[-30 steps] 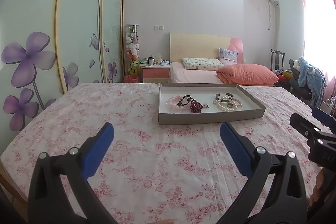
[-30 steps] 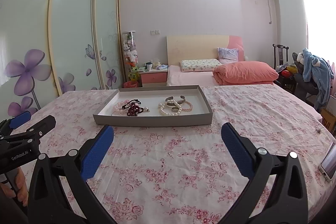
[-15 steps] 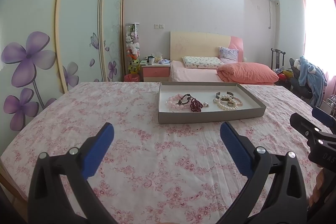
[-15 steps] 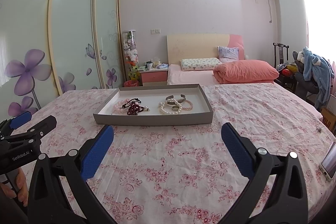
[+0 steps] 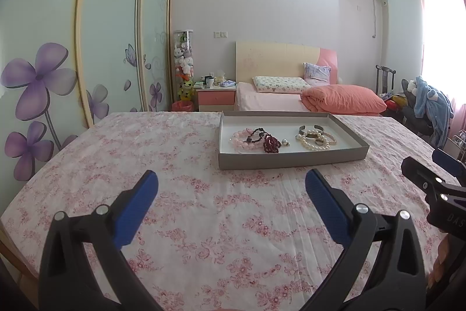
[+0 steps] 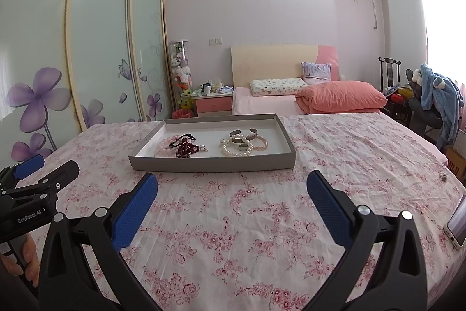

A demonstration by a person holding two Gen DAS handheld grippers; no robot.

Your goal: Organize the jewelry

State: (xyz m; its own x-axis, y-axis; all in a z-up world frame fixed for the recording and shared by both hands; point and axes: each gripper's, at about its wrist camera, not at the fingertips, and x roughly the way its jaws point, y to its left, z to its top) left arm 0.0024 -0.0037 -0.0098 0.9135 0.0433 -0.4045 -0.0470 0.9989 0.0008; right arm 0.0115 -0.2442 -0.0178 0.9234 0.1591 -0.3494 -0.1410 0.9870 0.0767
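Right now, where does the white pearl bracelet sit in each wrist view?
Left wrist: white pearl bracelet lies right of centre, in the right half of the grey tray.
Right wrist: the bracelet lies at centre, again in the tray's right half.
Shared landmark: the dark red bead bracelet to its left.

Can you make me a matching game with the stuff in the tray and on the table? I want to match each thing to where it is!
Things:
1. dark red bead bracelet
2. white pearl bracelet
3. phone
4. left gripper

Places:
A. right edge of the flowered tablecloth
B. left half of the grey tray
C. above the cloth, jaws open, nothing held
D. right half of the tray

Pairs: 1-B, 2-D, 3-A, 4-C
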